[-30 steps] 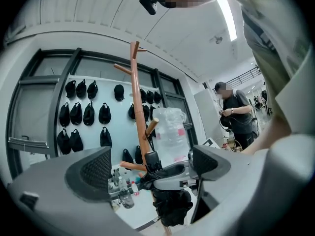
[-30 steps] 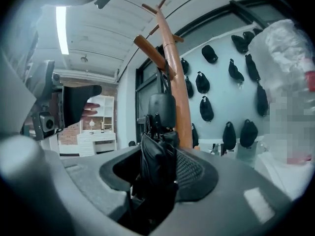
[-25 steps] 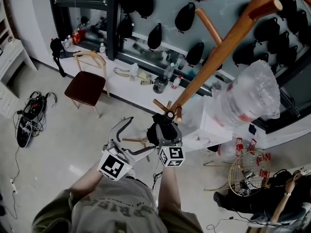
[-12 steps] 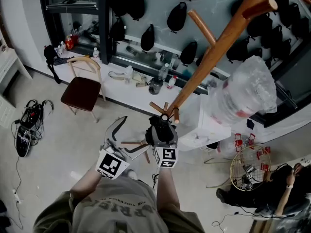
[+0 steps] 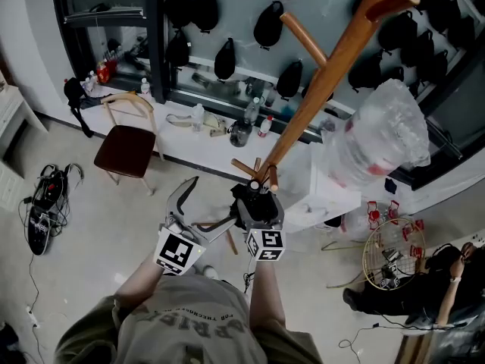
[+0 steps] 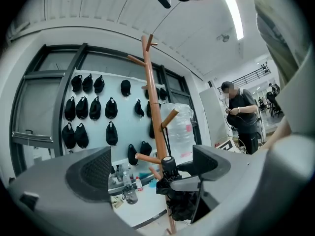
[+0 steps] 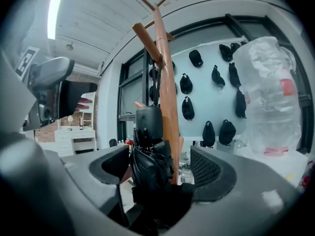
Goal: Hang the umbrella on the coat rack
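A tall wooden coat rack [image 5: 326,82] slants up through the head view, with short lower pegs [image 5: 246,165] near my hands. A black folded umbrella [image 5: 250,194] stands upright against the pole [image 7: 170,112] beside those pegs. My right gripper [image 5: 258,207] is around it. Its jaws have just been opening and now stand wide, with the umbrella [image 7: 149,156] between them and a gap at the right pad. Whether the umbrella hangs from a peg I cannot tell. My left gripper [image 5: 212,202] is open and empty just to the left, facing the umbrella [image 6: 170,173].
A wooden chair [image 5: 125,146] and a white counter [image 5: 220,146] with bottles stand behind the rack. A plastic-wrapped bundle [image 5: 379,139] is at the right, with a wire basket [image 5: 386,252] and a seated person [image 5: 409,302] below it. Black caps [image 5: 269,25] hang on the wall.
The head view has shifted slightly. My left gripper has drifted a little toward the right one. The umbrella and right gripper stay by the lower pegs.
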